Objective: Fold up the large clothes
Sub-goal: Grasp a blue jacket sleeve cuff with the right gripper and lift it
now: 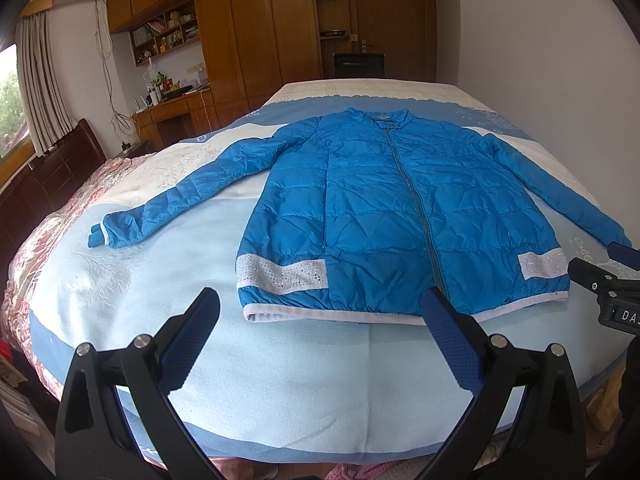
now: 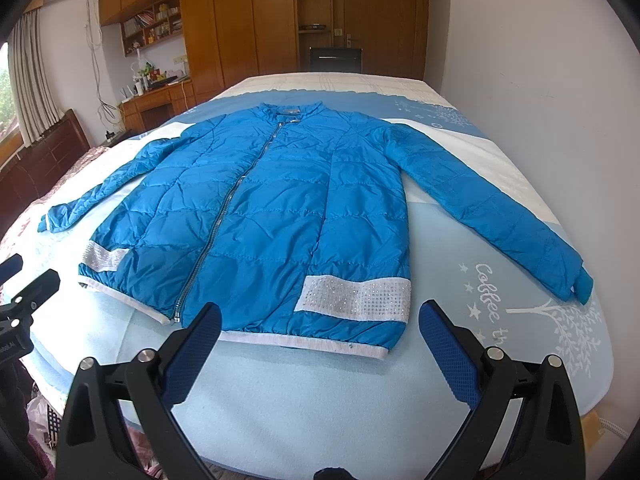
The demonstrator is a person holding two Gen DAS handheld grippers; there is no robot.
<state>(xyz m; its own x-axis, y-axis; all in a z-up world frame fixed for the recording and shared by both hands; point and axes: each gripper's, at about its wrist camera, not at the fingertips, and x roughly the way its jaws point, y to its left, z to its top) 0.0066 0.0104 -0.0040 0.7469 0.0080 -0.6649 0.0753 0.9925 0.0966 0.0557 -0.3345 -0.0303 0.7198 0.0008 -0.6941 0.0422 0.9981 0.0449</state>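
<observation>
A blue quilted jacket [image 1: 372, 208] lies flat and zipped on the bed, front up, collar away from me, both sleeves spread out to the sides. It has a white hem and white sparkly bands near the bottom. It also fills the right wrist view [image 2: 272, 216]. My left gripper [image 1: 320, 308] is open and empty, just short of the jacket's hem. My right gripper [image 2: 320, 320] is open and empty, also at the hem, nearer the jacket's right side. The right gripper shows at the edge of the left wrist view [image 1: 616, 280].
The bed [image 1: 280, 380] has a light blue and white blanket, with a pink quilt [image 1: 48, 240] at its left side. A dark wooden headboard [image 1: 44, 176] stands on the left. Wooden wardrobes [image 1: 256, 28], a desk [image 1: 172, 108] and a white wall [image 1: 560, 60] surround the bed.
</observation>
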